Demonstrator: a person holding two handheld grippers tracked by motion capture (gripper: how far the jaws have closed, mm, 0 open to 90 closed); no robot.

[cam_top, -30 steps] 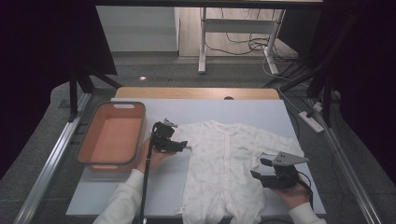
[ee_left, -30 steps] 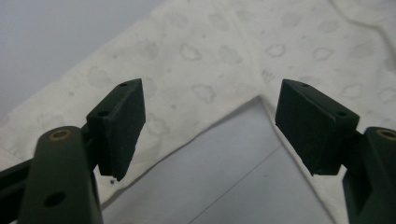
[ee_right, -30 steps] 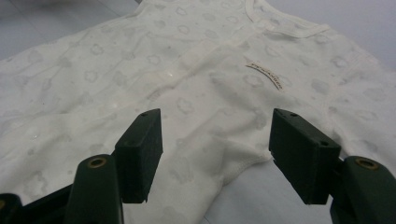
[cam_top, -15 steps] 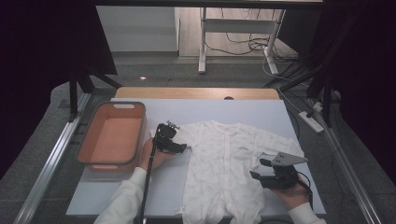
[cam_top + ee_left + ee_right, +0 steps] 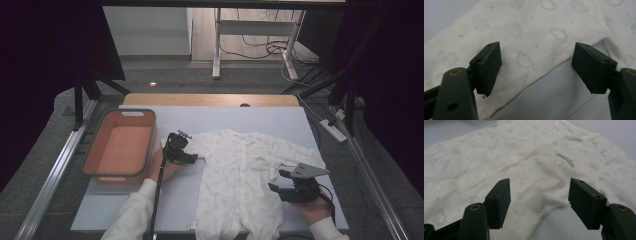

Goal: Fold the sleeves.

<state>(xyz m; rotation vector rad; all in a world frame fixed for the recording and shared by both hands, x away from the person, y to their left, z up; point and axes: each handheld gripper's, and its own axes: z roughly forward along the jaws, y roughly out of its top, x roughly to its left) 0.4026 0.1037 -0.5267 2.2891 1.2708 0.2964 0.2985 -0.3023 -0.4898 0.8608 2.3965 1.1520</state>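
A white baby romper (image 5: pixel 240 175) with a faint cloud print lies flat on the pale mat. My left gripper (image 5: pixel 192 159) sits at its left sleeve, open. In the left gripper view the jaws (image 5: pixel 536 67) stand wide apart just above the sleeve (image 5: pixel 524 32) and its lower hem, with nothing clamped. My right gripper (image 5: pixel 277 181) rests at the romper's right side, pointing left, also open. In the right gripper view the open gripper (image 5: pixel 540 200) straddles the underarm edge of the romper (image 5: pixel 524 157), below a small sewn label (image 5: pixel 565 160).
An orange tub (image 5: pixel 131 113) stands on the left end of the table (image 5: pixel 250 117), close to my left hand. Beyond the far edge are a metal stand's legs (image 5: pixel 216 55) and cables (image 5: pixel 260 47) on the floor. A power strip (image 5: pixel 334 129) lies at the right.
The left gripper has shifted slightly at the sleeve. The right gripper has stayed where it was, and the romper lies as before.
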